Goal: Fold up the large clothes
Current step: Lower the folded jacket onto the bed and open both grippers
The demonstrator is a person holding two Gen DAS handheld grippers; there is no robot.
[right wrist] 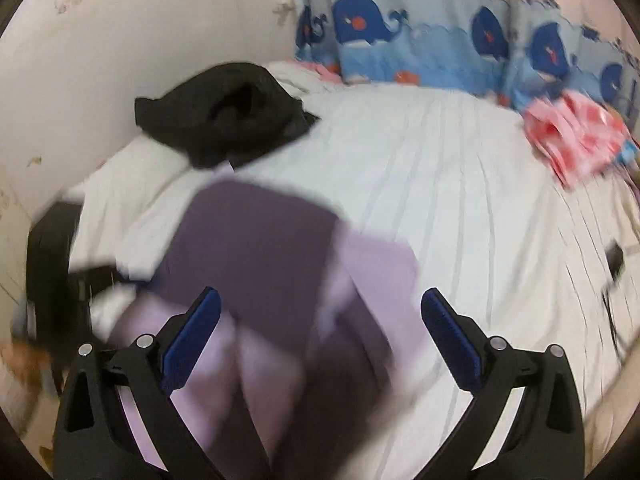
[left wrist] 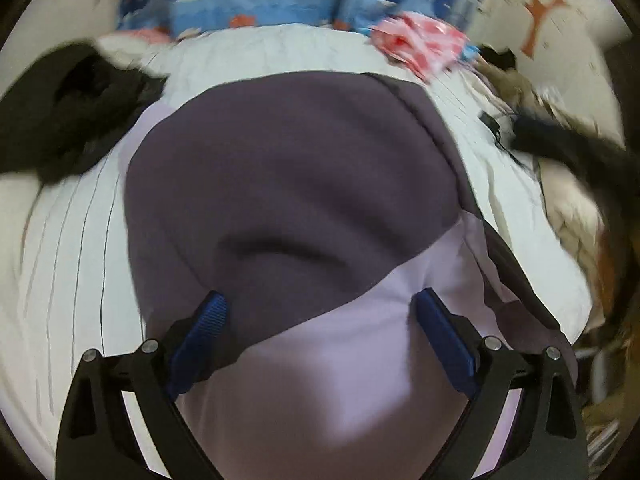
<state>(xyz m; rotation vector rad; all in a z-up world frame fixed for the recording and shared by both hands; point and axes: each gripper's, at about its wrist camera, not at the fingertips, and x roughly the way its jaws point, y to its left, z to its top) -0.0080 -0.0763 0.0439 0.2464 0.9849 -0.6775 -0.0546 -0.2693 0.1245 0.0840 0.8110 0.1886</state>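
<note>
1. Lying on the white bed [right wrist: 420, 168], the purple garment [left wrist: 288, 168] is the task's thing: a dark purple panel folded over a pale lilac part, spread flat near the bed's near edge.
2. Both claws stand wide and hold nothing: the left claw [left wrist: 320, 312] hangs over the seam where dark meets lilac, and the right claw [right wrist: 320, 312] hangs over the same garment, nearer its lilac end.
3. What could go wrong: a claw closing on only the top layer would drag the dark panel off and undo the fold. A grip at uneven spots would likely skew the next crease.
4. The black garment [right wrist: 224, 116] lies just beside the purple one's far corner and could be snagged with it.
5. The left view shows the garment's surface and a soft wrinkle close up. The right view, blurred, shows the fold's outline, possibly a squared panel, plus the whale-print curtain [right wrist: 440, 40] and pink cloth [right wrist: 576, 140].
</note>
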